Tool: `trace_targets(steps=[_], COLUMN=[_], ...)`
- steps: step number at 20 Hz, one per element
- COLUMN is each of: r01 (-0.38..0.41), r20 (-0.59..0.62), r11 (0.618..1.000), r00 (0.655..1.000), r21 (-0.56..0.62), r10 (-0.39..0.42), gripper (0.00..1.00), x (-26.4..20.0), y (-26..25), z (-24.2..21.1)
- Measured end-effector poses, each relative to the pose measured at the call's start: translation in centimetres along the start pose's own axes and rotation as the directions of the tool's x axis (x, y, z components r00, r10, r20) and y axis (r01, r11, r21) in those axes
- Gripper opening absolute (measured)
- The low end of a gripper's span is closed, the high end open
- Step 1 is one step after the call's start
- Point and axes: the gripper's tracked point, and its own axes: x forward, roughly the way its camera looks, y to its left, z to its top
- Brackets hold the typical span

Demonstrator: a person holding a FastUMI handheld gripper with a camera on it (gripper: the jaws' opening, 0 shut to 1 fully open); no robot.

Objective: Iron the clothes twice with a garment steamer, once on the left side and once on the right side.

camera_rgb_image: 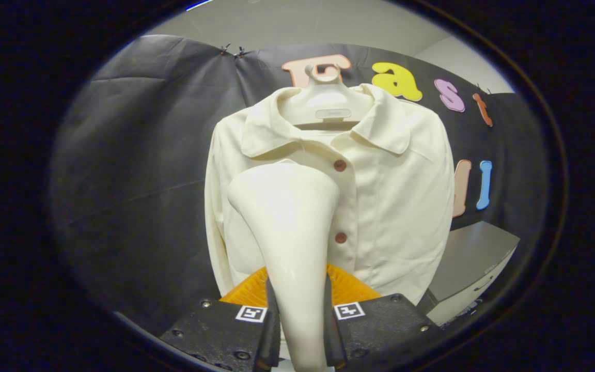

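A cream button-up shirt point(395, 206) hangs on a pale hanger point(326, 98) in front of the black cloth wall. My gripper point(300, 330) is shut on the handle of a cream garment steamer point(287, 222), both fingers pressing its neck. The steamer stands upright between the fingers, and its wide head faces the shirt's left front panel, at chest height beside the upper brown button point(340, 166). I cannot tell whether the head touches the cloth. A second brown button point(341, 237) sits lower on the placket. The steamer hides much of the left panel.
The black cloth wall point(137, 170) stretches behind and to the left of the shirt. A grey tabletop point(475, 258) lies to the right of the shirt's hem. An orange ribbed part point(351, 287) sits just ahead of the fingers, behind the steamer's neck.
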Motion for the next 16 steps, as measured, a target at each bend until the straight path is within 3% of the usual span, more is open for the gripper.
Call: trace_targets(steps=[16], r01=[0.11], r20=[-0.138], r11=[0.988], r00=[0.983], r21=[-0.107], r10=[-0.125], gripper=[0.34], x=[2.0], y=[-0.7], z=[-9.0])
